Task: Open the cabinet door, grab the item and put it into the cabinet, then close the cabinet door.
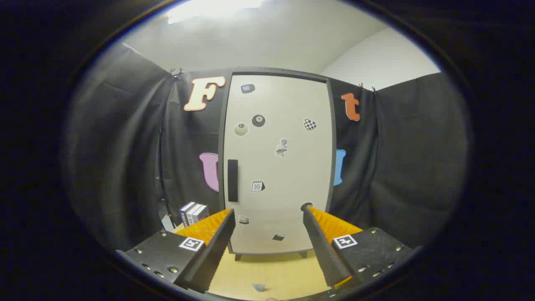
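Note:
A tall white cabinet (278, 163) with a dark frame stands upright beyond my fingers, its door shut. A black vertical handle (233, 180) sits on the door's left edge, and several small stickers dot the door. A small box-shaped item (193, 213) with dark and white sides rests on the table left of the cabinet, just beyond my left finger. My gripper (267, 215) is open, fingers spread wide with nothing between them, held back from the door.
The light wooden table (276, 271) runs under the cabinet's short legs. A small pale blue object (258, 286) lies on the table close to me. Black cloth walls close in on both sides and behind the cabinet.

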Available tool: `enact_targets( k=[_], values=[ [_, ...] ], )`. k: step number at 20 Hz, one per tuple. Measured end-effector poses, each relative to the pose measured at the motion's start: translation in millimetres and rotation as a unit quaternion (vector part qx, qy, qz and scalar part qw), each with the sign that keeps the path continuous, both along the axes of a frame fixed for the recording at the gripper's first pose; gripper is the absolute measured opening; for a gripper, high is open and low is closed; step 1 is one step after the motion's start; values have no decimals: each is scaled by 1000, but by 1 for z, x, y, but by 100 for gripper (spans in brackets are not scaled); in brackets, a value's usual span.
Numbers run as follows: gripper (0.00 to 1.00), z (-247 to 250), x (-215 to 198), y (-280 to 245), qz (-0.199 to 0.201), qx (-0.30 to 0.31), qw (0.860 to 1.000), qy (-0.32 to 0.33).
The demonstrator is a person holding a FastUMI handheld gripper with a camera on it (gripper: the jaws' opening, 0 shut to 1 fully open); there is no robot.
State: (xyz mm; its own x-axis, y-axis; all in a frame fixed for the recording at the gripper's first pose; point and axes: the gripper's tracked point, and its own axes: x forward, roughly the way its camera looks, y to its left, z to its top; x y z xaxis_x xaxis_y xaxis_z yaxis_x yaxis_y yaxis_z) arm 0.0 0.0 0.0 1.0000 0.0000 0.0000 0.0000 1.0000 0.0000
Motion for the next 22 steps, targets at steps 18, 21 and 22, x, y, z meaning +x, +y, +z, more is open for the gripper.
enact_targets(
  k=[18,21,22],
  values=[
    [97,-15,26,23,18,-5,1000,8],
    [97,-17,47,35,28,0,1000,9],
    [97,-18,56,41,31,2,999,10]
  ],
)
